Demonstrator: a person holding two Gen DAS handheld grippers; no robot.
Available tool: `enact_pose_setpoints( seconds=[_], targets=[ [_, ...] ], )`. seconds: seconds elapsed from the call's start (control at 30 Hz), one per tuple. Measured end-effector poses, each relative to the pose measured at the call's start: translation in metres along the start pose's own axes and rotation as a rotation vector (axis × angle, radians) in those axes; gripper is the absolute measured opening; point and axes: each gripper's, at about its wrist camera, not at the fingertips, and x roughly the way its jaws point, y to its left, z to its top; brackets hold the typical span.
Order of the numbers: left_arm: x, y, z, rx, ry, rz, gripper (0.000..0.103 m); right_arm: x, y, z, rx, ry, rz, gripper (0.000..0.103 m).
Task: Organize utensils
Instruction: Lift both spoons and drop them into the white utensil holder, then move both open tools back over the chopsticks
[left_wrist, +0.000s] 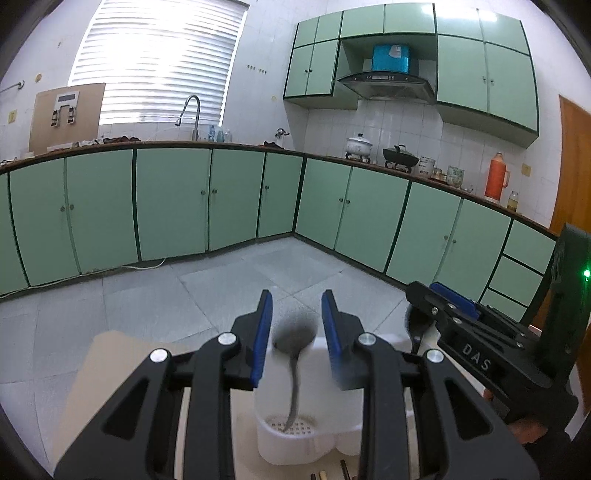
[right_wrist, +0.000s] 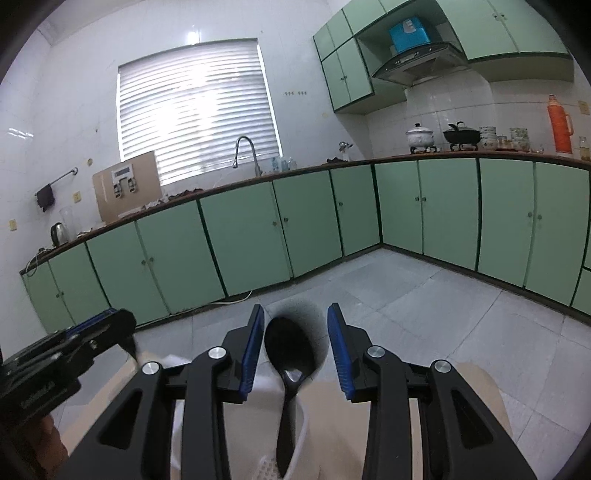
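Note:
A white utensil holder (left_wrist: 295, 439) with a perforated bottom stands on a pale table below my left gripper (left_wrist: 297, 306). A dark spoon (left_wrist: 293, 336), blurred, stands in it between the open fingers, handle down, touching neither. In the right wrist view a black spoon (right_wrist: 290, 350) stands bowl up between the open fingers of my right gripper (right_wrist: 295, 317), its handle reaching down into the white holder (right_wrist: 266, 465). The right gripper also shows at the right of the left wrist view (left_wrist: 454, 306). The left gripper shows at lower left of the right wrist view (right_wrist: 110, 325).
Dark chopstick ends (left_wrist: 345, 469) lie on the table in front of the holder. The pale table top (right_wrist: 424, 398) ends just beyond the holder, with grey floor tiles past it. Green cabinets (left_wrist: 173, 203) line the far walls.

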Motion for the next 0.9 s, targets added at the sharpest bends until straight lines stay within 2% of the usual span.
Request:
enact_pose_setpoints(
  seconds=[0.07,0.17,0.23,0.27,0.3,0.33,0.47,0.53,0.63,0.77,0.9],
  targets=[
    [-0.003,0.001,0.000,0.000,-0.003,0.000,0.028,-0.003,-0.002,-0.001,0.013,0.007,0.006,0.040],
    [-0.012,0.001,0.000,0.000,-0.013,0.005,0.036,-0.013,-0.008,-0.001,0.045,0.013,0.012,0.043],
    [-0.024,0.002,0.000,-0.008,-0.021,0.006,0.040,-0.023,-0.013,-0.002,0.064,0.020,0.006,0.049],
    [-0.031,0.004,-0.001,-0.012,-0.026,0.005,0.046,-0.030,-0.015,-0.003,0.078,0.024,0.007,0.050],
    [-0.038,0.005,-0.002,-0.012,-0.028,0.015,0.053,-0.037,-0.017,-0.006,0.089,0.030,0.004,0.055],
    [-0.046,0.006,-0.004,-0.012,-0.028,0.024,0.055,-0.043,-0.019,-0.007,0.096,0.037,-0.002,0.062],
    [-0.075,0.007,-0.018,-0.010,-0.003,0.043,0.069,-0.076,-0.019,-0.023,0.109,0.081,-0.023,0.077],
    [-0.090,0.009,-0.031,-0.022,0.029,0.042,0.074,-0.094,-0.016,-0.036,0.100,0.115,-0.042,0.084],
    [-0.108,0.013,-0.055,-0.019,0.108,0.043,0.079,-0.115,-0.012,-0.057,0.091,0.178,-0.059,0.089],
    [-0.128,0.017,-0.091,0.002,0.223,0.056,0.083,-0.139,-0.008,-0.089,0.095,0.275,-0.082,0.092],
    [-0.141,0.020,-0.121,0.025,0.307,0.071,0.083,-0.157,-0.003,-0.116,0.084,0.338,-0.095,0.092]
  ],
)
